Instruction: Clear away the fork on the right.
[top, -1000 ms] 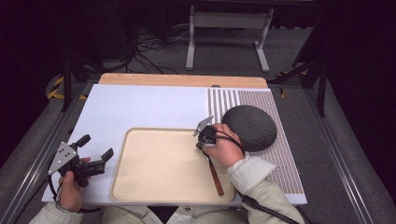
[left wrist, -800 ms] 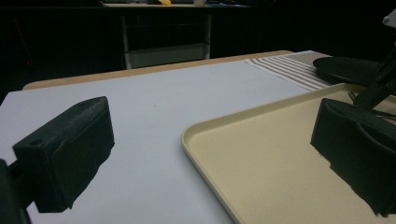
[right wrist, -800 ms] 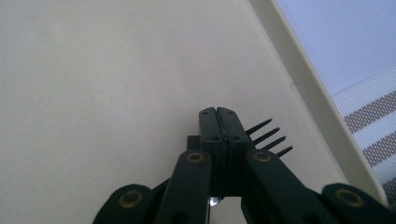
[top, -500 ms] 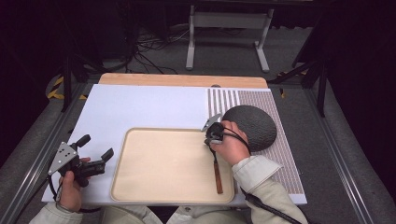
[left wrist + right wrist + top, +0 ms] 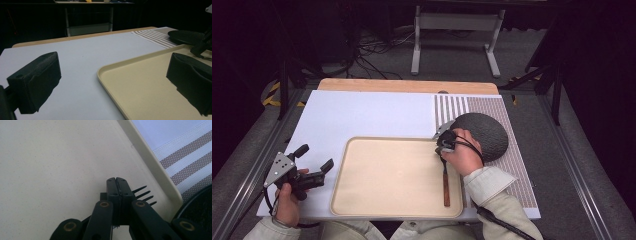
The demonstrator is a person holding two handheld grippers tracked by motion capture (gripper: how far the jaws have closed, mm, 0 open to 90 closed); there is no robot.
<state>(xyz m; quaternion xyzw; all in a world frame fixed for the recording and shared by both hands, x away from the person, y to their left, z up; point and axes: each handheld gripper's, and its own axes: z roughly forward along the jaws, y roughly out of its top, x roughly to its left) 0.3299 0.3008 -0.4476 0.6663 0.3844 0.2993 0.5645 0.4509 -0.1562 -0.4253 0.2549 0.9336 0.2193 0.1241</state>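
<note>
Item: fork (image 5: 445, 181), wooden handle, dark metal neck and tines.

Location: lies in the cream tray (image 5: 362, 200), along its right-hand wall, handle toward the person, tines (image 5: 143, 194) pointing away toward the tray's far right corner. In the right gripper view the four tines stick out just beside the closed jaws, close to the tray wall.

Right tool (image 5: 445, 141): jaws pressed fully together, pads meeting face to face. It sits over the fork's head end. Whether the neck is pinched between the pads or merely lies under them cannot be told from these views.

Left tool (image 5: 314, 172): jaws wide apart, nothing between them; held at the tray's left edge over the white surface (image 5: 362, 115), pointing toward the tray.

Nearby: dark round plate (image 5: 484, 134) on a striped mat (image 5: 512, 165), just beyond the tray's right wall, near the right hand (image 5: 462, 155).

Handling, as judged: light, rigid, not fragile. The metal neck is thin and smooth, likely to twist or slip in a narrow pinch; the wooden handle is broader, gives better friction and sits nearer the balance point. Lying flat, the fork offers little height, so the pads must come down astride it. Tines may scrape the tray or catch its wall.
</note>
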